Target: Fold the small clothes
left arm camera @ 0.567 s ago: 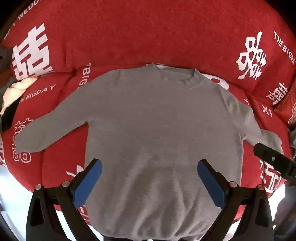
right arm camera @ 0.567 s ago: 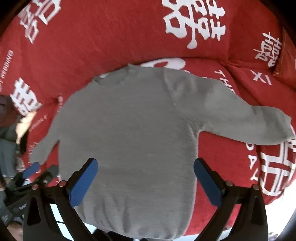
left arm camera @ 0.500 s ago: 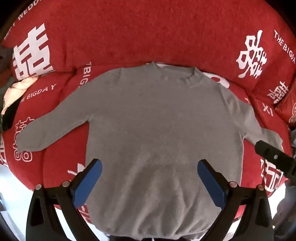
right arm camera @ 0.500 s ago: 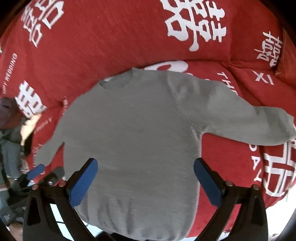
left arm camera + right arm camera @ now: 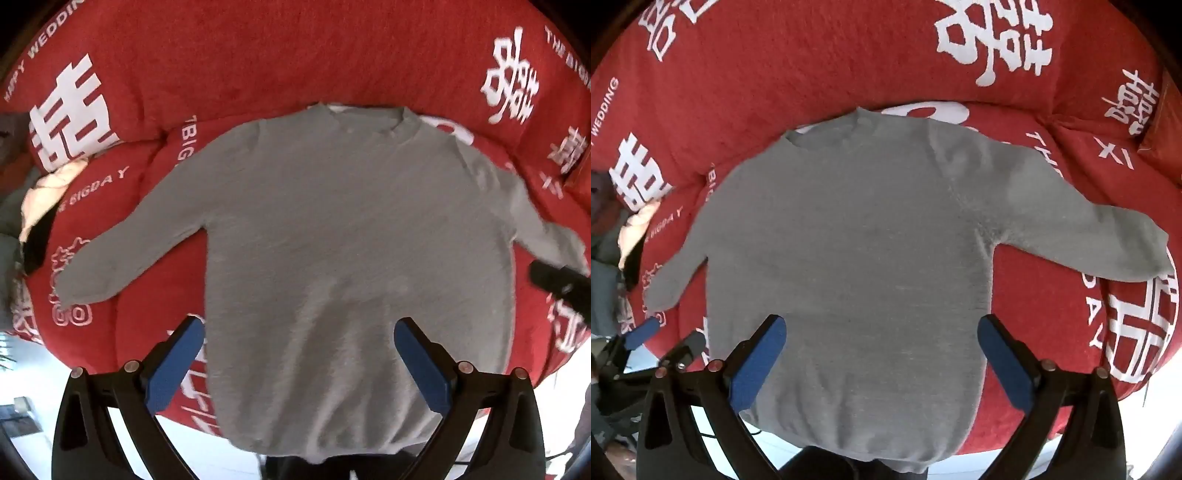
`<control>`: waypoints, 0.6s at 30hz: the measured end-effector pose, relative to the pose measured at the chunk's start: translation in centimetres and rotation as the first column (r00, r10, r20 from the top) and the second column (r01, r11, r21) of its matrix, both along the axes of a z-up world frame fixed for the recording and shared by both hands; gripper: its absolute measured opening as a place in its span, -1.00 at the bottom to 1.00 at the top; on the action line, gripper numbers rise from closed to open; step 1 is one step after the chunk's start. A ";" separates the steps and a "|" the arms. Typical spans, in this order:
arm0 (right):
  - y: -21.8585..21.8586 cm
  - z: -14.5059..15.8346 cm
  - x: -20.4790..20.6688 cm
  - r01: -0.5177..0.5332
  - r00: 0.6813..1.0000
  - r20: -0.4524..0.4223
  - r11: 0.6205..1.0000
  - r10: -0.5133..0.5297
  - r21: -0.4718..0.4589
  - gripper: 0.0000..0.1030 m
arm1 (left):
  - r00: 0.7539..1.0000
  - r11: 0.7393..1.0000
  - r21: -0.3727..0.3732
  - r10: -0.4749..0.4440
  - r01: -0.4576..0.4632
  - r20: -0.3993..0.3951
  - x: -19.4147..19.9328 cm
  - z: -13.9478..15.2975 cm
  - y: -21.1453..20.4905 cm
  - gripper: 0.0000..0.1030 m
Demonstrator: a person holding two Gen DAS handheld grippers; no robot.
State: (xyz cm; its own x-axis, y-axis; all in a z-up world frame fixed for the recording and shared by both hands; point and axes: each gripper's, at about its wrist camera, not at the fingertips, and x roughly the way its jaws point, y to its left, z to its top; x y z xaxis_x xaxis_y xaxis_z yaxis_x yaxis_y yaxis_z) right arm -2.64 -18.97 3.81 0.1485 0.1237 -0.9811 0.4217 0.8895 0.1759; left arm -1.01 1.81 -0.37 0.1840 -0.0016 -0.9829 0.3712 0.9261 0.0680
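Sweater [image 5: 354, 266] of soft grey knit lies flat, sleeves spread, on red cover [image 5: 258, 55]

Red cushioned sofa [image 5: 258, 74] with white lettering, grey sweater [image 5: 351, 240] spread flat on it

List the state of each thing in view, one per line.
Grey knit sweater: spread flat, unfolded, both sleeves out.
Red cushion cover with white lettering: under the sweater.
Left gripper: open, empty, over the hem.
Right gripper: open, empty, over the hem.
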 end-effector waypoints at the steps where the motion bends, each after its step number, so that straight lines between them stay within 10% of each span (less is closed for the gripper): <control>1: -0.2 0.1 -0.3 0.003 1.000 0.008 1.000 -0.003 0.000 1.00 | 1.000 1.000 0.014 -0.002 0.002 -0.003 0.1 -0.2 0.0 1.00; 18: 1.2 -0.7 -1.2 0.009 1.000 -0.018 0.999 -0.010 -0.033 1.00 | 0.998 1.000 0.000 0.031 -0.031 -0.045 1.3 -0.5 1.3 1.00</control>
State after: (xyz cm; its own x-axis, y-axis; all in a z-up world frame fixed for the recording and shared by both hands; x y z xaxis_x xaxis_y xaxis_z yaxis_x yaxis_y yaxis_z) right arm -3.81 -17.77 3.08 0.1319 0.0900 -0.9872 0.4328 0.8907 0.1391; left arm 0.26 3.15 -0.87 0.1391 0.0030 -0.9903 0.3451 0.9372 0.0513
